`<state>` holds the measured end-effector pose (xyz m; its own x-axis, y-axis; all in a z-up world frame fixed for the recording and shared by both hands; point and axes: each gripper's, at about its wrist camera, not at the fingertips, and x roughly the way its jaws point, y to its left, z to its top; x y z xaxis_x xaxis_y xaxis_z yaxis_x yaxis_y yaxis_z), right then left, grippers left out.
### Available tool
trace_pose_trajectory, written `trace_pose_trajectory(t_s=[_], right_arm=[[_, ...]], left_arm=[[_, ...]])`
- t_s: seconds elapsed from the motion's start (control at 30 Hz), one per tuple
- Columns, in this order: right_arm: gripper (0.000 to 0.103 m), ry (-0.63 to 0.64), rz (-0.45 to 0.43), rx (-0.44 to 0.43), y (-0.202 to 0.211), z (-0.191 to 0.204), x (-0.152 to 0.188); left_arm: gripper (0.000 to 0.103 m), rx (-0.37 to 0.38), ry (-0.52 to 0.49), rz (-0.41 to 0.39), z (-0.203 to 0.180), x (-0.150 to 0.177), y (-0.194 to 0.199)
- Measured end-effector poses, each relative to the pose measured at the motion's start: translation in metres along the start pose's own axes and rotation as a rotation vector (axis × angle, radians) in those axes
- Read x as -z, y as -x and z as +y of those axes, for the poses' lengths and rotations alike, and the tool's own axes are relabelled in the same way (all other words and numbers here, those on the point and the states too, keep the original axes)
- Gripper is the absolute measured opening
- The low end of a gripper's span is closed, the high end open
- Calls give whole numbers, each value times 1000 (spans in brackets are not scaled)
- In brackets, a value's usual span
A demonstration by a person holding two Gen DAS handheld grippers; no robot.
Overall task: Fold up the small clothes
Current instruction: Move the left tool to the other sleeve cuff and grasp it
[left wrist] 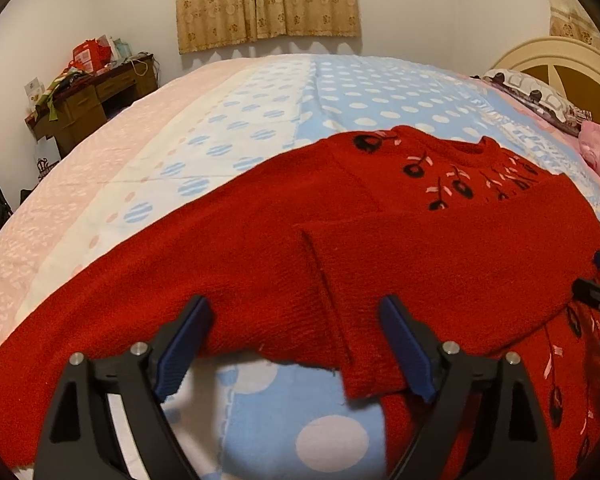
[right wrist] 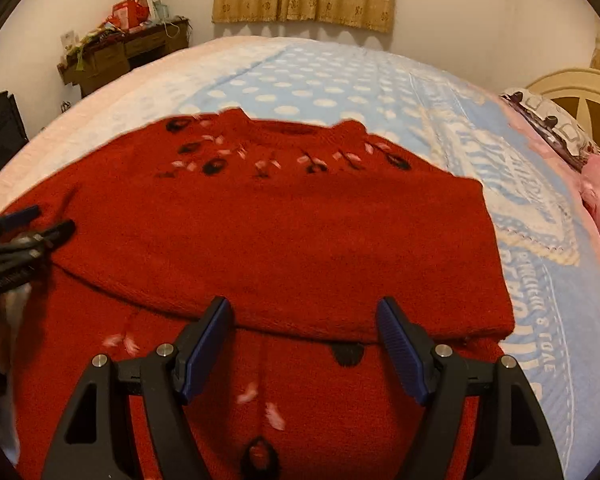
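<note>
Your red sweater (left wrist: 440, 248) is lying spread on the polka-dot bedspread (left wrist: 340, 92), its neck pointing toward the curtained wall (left wrist: 266, 0) and its black-and-pink flower pattern facing up. One sleeve (left wrist: 360, 300) is lying folded across the body, its cuff hanging just past the near hem.

You are holding your left gripper (left wrist: 296, 344) with its jaws standing wide apart, straddling that cuff end without pinching it (the blue pads are clear of the knit on both sides).

Your right gripper (right wrist: 306, 344) is also gaping, gripping nothing, and hovering over the folded edge near the sweater's middle. In the right wrist view, your left gripper is showing at the far left edge, over the sweater's side.
</note>
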<state>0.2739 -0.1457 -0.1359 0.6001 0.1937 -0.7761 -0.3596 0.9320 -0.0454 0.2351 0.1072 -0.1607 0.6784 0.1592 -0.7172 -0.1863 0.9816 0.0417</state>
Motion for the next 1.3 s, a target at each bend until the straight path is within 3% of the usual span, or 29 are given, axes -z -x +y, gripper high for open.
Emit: trace_pose_trajectory(t_s=[0.1,0.23,0.33,0.87,1.3], right_arm=[[76,20,-20,-23,1,15,-9],[76,57,33,-88,-17,40,-2],[76,80,-2,-67,-15,49,6],[78,69,-88,-36,-11,50,21],[80,55,-113,-44,-10,47,26]], left_arm=[[91,0,0,-2,0,0,0],[91,9,7,-2,0,1,0],[91,16,8,-2,1,2,1],[92,50,37,-32,13,12,17],[92,8,31,-46,27,21,45]])
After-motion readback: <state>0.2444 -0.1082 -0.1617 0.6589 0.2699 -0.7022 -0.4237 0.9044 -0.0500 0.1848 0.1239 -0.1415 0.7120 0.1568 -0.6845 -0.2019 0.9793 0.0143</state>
